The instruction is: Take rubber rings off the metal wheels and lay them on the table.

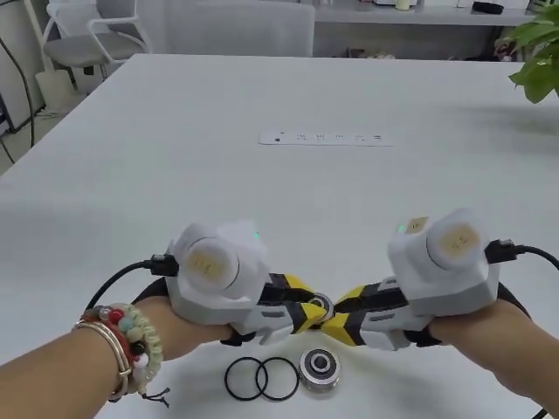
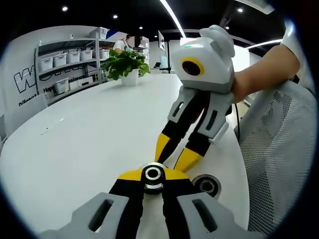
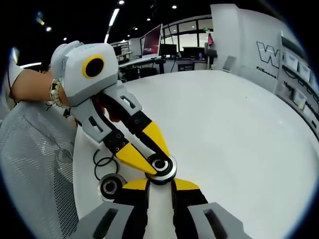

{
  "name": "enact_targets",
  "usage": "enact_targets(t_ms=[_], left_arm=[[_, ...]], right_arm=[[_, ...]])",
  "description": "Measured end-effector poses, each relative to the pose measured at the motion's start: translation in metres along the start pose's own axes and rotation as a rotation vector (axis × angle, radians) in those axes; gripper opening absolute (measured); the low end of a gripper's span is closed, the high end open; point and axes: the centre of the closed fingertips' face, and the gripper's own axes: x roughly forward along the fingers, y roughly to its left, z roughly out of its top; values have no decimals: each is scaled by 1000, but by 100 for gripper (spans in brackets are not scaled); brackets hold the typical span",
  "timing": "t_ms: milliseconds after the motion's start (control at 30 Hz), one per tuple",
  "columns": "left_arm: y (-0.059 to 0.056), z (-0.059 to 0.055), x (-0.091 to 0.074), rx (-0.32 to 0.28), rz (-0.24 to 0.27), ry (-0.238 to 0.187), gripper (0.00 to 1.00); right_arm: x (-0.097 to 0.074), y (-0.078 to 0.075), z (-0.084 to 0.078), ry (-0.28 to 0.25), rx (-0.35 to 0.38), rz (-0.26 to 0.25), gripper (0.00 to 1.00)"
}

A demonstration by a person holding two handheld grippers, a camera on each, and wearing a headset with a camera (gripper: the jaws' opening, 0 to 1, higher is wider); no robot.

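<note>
Round metal wheel (image 1: 320, 305) between yellow jaws

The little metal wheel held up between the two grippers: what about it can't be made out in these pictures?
- Held wheel: whether its rim is bare or rubber-clad. In the head view the yellow jaw tips cover it and it is too small.
- Right gripper: whether it pinches the wheel or just touches it. In the left gripper view its tips overlap the wheel's edge.
- The wheel's left side: in the right gripper view the left gripper hides it.
</note>
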Motion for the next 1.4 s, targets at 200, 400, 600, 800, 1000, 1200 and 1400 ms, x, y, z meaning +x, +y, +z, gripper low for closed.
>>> enact_targets(t_ms=[200, 400, 600, 800, 1000, 1200, 1400], left_arm=[[0, 0, 0, -1, 1, -1, 9], [0, 0, 0, -1, 3, 0, 9], [0, 0, 0, -2, 5, -1, 9], [0, 0, 0, -9, 4, -2, 9], [0, 0, 0, -17, 3, -3, 9], [0, 0, 0, -19, 4, -3, 9], [0, 0, 0, -19, 4, -5, 9]], right_arm=[[3, 4, 4, -15, 25, 3, 24], [7, 3, 4, -13, -2, -27, 26], [5, 0, 6, -27, 13, -34, 23], [4, 1, 5, -27, 1, -19, 21], [2, 1, 2, -18, -2, -4, 17], [0, 1, 1, -13, 2, 5, 15], [-1, 1, 0, -9, 9, 9, 13]])
